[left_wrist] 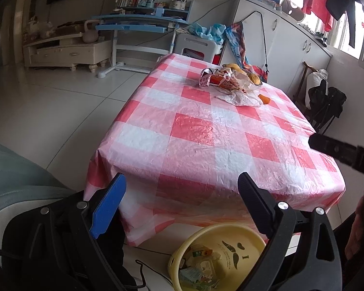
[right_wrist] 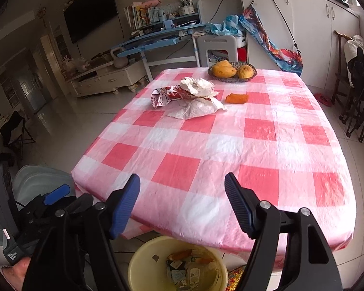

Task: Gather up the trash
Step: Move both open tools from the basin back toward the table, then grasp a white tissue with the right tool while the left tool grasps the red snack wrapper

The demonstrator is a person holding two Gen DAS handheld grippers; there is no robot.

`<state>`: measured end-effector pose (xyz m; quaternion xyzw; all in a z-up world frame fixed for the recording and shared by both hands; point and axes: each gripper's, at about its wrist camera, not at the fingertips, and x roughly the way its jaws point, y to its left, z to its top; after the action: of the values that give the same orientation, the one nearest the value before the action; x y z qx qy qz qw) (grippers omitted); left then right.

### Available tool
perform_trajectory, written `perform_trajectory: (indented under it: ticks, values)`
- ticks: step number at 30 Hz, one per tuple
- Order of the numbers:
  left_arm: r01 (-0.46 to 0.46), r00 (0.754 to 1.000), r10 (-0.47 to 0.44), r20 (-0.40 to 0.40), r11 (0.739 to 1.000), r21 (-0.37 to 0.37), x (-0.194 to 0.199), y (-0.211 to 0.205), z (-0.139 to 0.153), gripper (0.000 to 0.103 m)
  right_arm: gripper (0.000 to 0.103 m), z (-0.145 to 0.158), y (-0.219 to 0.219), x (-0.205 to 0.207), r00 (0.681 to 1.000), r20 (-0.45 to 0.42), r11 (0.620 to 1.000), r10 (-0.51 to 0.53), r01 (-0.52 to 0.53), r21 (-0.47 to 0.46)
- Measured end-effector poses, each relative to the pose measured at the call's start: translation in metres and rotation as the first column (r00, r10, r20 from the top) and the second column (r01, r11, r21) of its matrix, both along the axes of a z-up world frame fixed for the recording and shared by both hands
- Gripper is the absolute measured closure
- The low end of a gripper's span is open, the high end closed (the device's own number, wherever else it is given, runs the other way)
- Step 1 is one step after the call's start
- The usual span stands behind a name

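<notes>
A heap of trash lies at the far part of the checked table (right_wrist: 206, 150): crumpled white paper (right_wrist: 199, 87), a red-and-white printed wrapper (right_wrist: 167, 95) and a flat white bag (right_wrist: 196, 109). An orange scrap (right_wrist: 236, 98) lies just right of the heap. The same heap (left_wrist: 227, 80) and orange scrap (left_wrist: 264, 99) show far off in the left wrist view. A yellow basin (right_wrist: 143, 262) holding several wrappers stands on the floor at the table's near edge, seen also as the basin (left_wrist: 230, 229). My right gripper (right_wrist: 182, 203) is open and empty above the near edge. My left gripper (left_wrist: 182, 203) is open and empty, low at the table's near corner.
A woven basket (right_wrist: 231, 78) with mangoes stands at the table's far edge behind the trash. A white chair (right_wrist: 216, 46), a blue desk (right_wrist: 155, 38) and white cupboards (right_wrist: 303, 24) stand beyond. Folded black chairs (right_wrist: 359, 97) lean at the right. A grey seat (left_wrist: 17, 181) is at my left.
</notes>
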<state>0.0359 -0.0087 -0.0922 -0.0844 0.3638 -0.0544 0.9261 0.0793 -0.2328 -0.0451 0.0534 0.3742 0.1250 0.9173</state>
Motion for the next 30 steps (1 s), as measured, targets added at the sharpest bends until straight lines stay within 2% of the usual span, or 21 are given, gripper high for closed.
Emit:
perform_trajectory:
  ticks: [6,12,15,18,19,20,22,27,30]
  values:
    - [0.018,1.0,-0.018,0.0,1.0,0.011,0.0,-0.002,0.001,0.013,0.034,0.004,-0.003,0.05,1.0,-0.005,0.999,0.03,-0.031,-0.018]
    - [0.015,1.0,-0.015,-0.007,0.999,-0.029,0.01,0.004,0.012,0.013,0.035,-0.014,-0.002,0.112,0.999,-0.038,0.999,0.019,-0.02,-0.036]
    - [0.037,0.999,-0.036,0.016,0.999,-0.019,0.022,0.003,0.027,0.013,0.037,-0.025,-0.001,0.14,0.998,-0.059,0.999,0.0,-0.002,-0.032]
    - [0.044,0.998,-0.043,0.038,0.999,-0.024,0.042,0.003,0.044,0.013,0.053,-0.036,0.003,0.161,0.996,-0.092,1.0,0.003,-0.005,-0.027]
    - [0.05,0.998,-0.049,0.042,0.999,-0.022,0.049,0.002,0.047,0.013,0.061,-0.039,0.005,0.167,0.995,-0.103,0.999,0.008,-0.011,-0.035]
    - [0.058,0.997,-0.057,0.049,0.998,-0.012,0.059,0.0,0.052,0.013,0.078,-0.042,0.006,0.17,0.993,-0.115,0.999,0.016,-0.02,-0.037]
    - [0.074,0.995,-0.074,0.061,0.997,0.013,0.076,-0.006,0.059,0.013,0.096,-0.046,0.005,0.174,0.99,-0.137,0.999,0.027,-0.032,-0.034]
    - [0.112,0.992,-0.115,0.057,0.992,0.067,0.128,-0.025,0.06,0.013,0.1,-0.032,-0.012,0.154,0.983,-0.16,0.996,0.086,-0.087,0.0]
    - [0.124,0.992,-0.126,0.014,0.988,0.086,0.161,-0.037,0.048,0.013,0.1,-0.022,-0.024,0.139,0.982,-0.159,0.995,0.103,-0.104,0.002]
